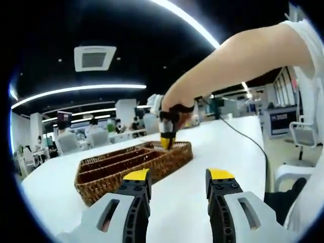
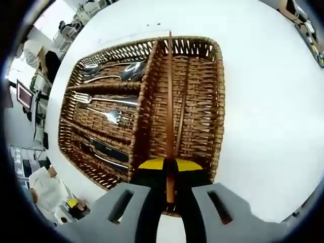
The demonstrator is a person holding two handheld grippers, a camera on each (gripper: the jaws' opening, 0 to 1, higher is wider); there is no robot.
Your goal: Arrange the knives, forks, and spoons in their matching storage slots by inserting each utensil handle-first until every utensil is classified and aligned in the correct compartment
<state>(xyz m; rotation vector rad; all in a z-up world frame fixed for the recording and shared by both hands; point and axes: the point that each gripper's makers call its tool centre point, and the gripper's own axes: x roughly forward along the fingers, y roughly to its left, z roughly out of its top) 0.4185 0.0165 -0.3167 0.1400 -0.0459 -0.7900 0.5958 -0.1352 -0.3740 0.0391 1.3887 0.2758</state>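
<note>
Chopstick (image 2: 169,101) — lengthwise over basket (image 2: 215,101), gripped by right tool (image 2: 168,164).

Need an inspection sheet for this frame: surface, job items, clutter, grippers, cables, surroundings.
Surface: white table, bare around the basket.
Job items: wicker basket with three side slots and one long slot. Spoons in one side slot, forks in the next, dark-handled knives in the third. A thin brown stick lies along the long slot, one end in the right gripper.
Clutter: nothing seen.
Grippers: right gripper shut on the stick over the basket; left gripper open, holding nothing, back from the basket.
Cables: black cable across the table.
Surroundings: office with seated people, chair, ceiling lights.
</note>
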